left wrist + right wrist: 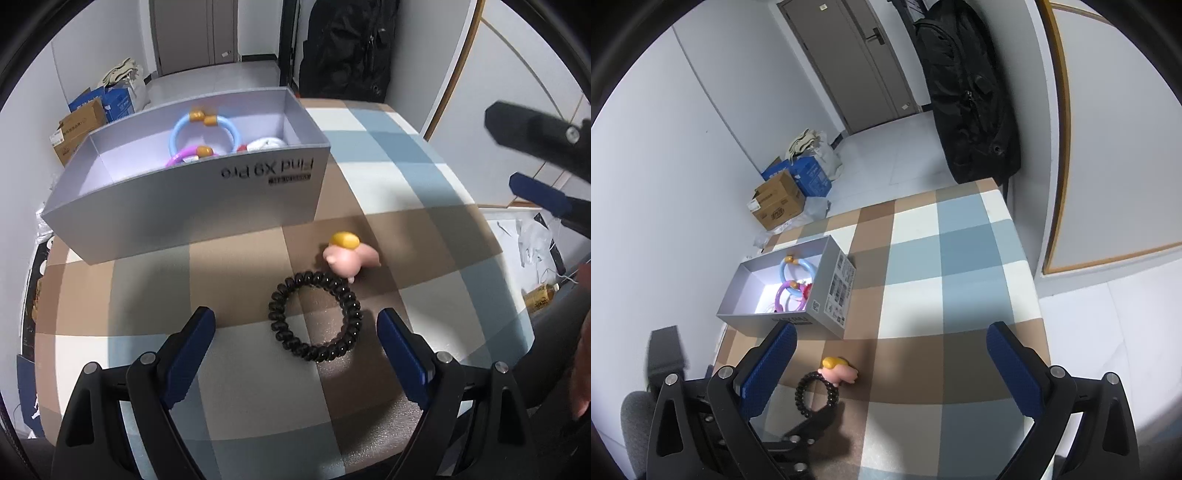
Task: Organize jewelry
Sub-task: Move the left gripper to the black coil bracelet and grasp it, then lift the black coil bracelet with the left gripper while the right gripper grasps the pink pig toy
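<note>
A black spiral hair tie (316,317) with a pink and yellow charm (349,254) lies on the checked tablecloth; it also shows in the right wrist view (816,393). My left gripper (295,347) is open, its blue fingers either side of the tie, just short of it. A grey open box (184,195) stands behind, holding a blue ring (203,129), a purple ring (184,155) and a white item. My right gripper (892,369) is open and empty, higher up to the right of the tie. The box shows there too (827,295).
The table's right edge (1034,280) drops to the floor. Cardboard boxes (779,203) sit on the floor by the wall. A black bag (971,92) hangs behind the table's far end. The right gripper shows at the left view's right side (539,162).
</note>
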